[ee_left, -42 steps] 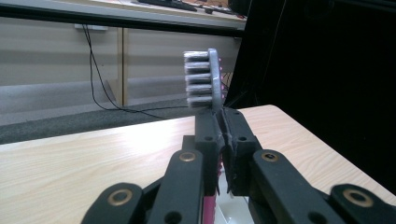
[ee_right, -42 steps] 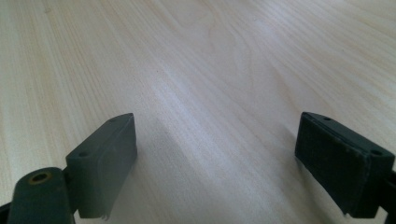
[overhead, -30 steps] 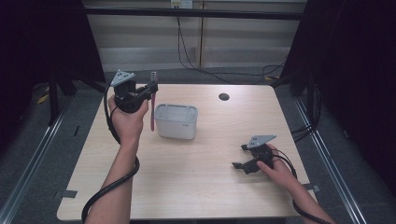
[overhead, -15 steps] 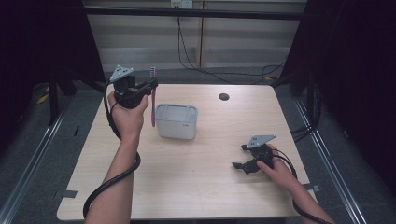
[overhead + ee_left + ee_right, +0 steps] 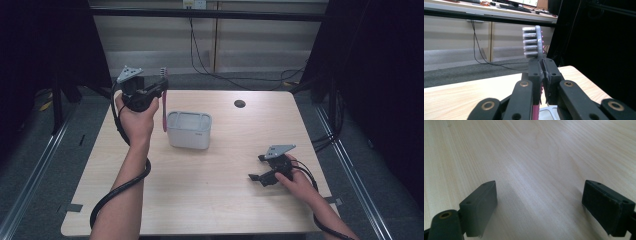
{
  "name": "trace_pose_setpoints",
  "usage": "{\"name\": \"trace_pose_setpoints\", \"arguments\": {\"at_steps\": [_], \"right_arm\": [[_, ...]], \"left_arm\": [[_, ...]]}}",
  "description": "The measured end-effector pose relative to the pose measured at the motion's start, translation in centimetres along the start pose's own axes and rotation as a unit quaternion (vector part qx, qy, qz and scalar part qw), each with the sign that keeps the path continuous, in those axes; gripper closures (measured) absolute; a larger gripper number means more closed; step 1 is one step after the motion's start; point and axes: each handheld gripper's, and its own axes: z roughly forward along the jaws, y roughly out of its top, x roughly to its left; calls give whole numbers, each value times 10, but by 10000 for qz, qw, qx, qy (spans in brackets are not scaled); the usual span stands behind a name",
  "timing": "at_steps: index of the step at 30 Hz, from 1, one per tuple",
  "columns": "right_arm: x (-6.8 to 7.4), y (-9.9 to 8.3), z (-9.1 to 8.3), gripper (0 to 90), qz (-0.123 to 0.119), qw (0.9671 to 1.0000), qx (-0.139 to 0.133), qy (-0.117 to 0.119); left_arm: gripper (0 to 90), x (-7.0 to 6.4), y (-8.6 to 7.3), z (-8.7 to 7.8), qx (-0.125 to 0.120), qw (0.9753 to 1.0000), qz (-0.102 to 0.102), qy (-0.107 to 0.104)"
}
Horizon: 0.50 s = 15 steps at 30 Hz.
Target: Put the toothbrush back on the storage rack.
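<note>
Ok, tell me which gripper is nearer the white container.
Left. The left gripper, holding a toothbrush, is raised just beside the white container; the right gripper rests farther off.

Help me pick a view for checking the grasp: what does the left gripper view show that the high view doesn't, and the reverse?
Left gripper view: the toothbrush's grey bristle tufts up close, its neck pinched between the left gripper's shut jaws.

High view: the pink handle hanging beside the white container, apart from it, and the right gripper low over the table, jaws open.

Both: toothbrush upright, held by the left gripper, above the wooden table.
</note>
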Motion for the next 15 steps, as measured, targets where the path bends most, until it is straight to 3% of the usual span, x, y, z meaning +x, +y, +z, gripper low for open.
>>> {"name": "trace_pose_setpoints", "arguments": {"at_steps": [15], "right_arm": [[0, 0, 0, 125, 1, 10000, -1, 0]], "left_arm": [[854, -3, 11, 9, -48, 10000, 35, -37]]}}
